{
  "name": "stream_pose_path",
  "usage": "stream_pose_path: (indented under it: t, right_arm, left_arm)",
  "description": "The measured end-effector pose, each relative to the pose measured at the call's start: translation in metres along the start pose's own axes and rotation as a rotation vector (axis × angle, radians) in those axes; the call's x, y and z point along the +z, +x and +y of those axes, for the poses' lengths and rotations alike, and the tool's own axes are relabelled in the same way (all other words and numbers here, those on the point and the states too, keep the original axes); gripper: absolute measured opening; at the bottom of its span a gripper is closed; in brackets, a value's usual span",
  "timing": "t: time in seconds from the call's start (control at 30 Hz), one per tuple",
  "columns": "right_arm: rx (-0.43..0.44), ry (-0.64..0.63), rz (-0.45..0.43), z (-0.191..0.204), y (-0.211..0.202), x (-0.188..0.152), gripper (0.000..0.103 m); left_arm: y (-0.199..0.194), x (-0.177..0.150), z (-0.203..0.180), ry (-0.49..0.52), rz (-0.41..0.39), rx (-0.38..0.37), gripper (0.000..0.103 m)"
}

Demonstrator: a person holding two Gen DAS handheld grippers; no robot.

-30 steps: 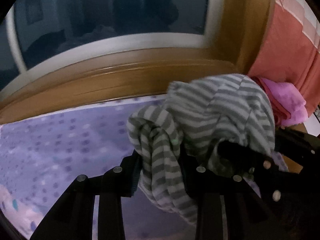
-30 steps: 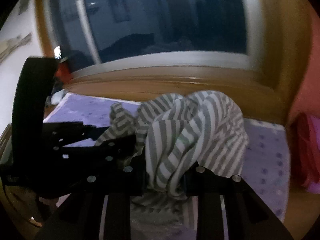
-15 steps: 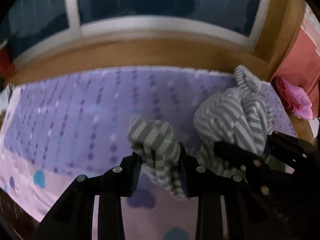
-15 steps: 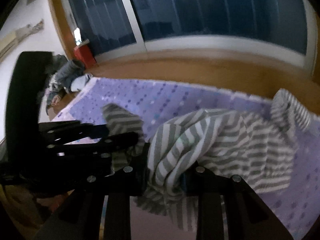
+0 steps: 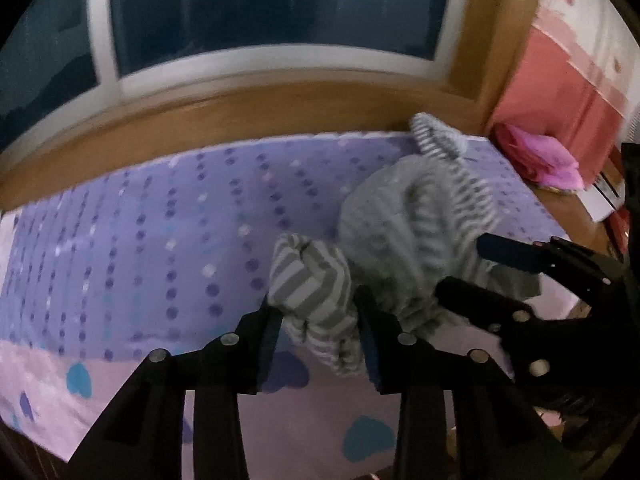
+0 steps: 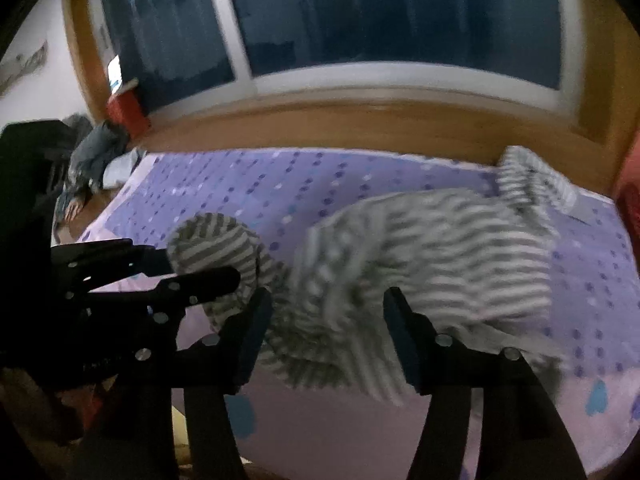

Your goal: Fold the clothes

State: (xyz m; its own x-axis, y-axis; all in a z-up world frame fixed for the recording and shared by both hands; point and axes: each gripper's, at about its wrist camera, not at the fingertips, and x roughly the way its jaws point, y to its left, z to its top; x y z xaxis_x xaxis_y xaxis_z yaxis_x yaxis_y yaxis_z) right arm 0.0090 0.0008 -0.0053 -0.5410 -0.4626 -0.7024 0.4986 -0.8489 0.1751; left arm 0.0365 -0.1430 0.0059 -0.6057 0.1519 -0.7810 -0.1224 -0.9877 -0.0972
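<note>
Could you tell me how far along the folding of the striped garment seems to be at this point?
Early stage. Done: the striped garment lies on the purple dotted bedspread, but bunched, with no flat fold visible. In hand: the left tongs have a bunch of its fabric between them while their jaws open; the right tongs are opening too, with cloth between the pads, apparently loose. Left: spreading it flat and making every fold.

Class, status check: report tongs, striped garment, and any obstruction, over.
Left tongs opening, striped garment bunched between them. Right tongs opening, cloth slipping free. Garment crumpled on bedspread, unfolded. Nothing in the way.
</note>
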Motion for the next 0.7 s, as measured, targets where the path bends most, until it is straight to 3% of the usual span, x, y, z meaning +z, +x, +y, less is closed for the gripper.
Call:
stream_pose_path:
  t: [0.27,0.33,0.5,0.7]
  right_arm:
    - [-0.115,0.252,-0.083,-0.093,-0.032,0.001,0.065]
    - [-0.1,0.312,-0.087,-0.115,-0.028,0.003,0.065]
    - [-0.038,0.366,0.003,-0.155,0.016,0.018,0.065]
    - [0.022,0.39,0.117,-0.163,0.076,0.02,0.065]
  left_arm:
    - [0.003,0.032,-0.029,0.103,-0.025,-0.08,0.045]
    - [0.008,0.04,-0.034,0.12,-0.03,-0.087,0.05]
    - [0.041,0.049,-0.045,0.149,0.04,-0.114,0.053]
    - [0.096,0.04,-0.046,0.126,0.153,-0.078,0.053]
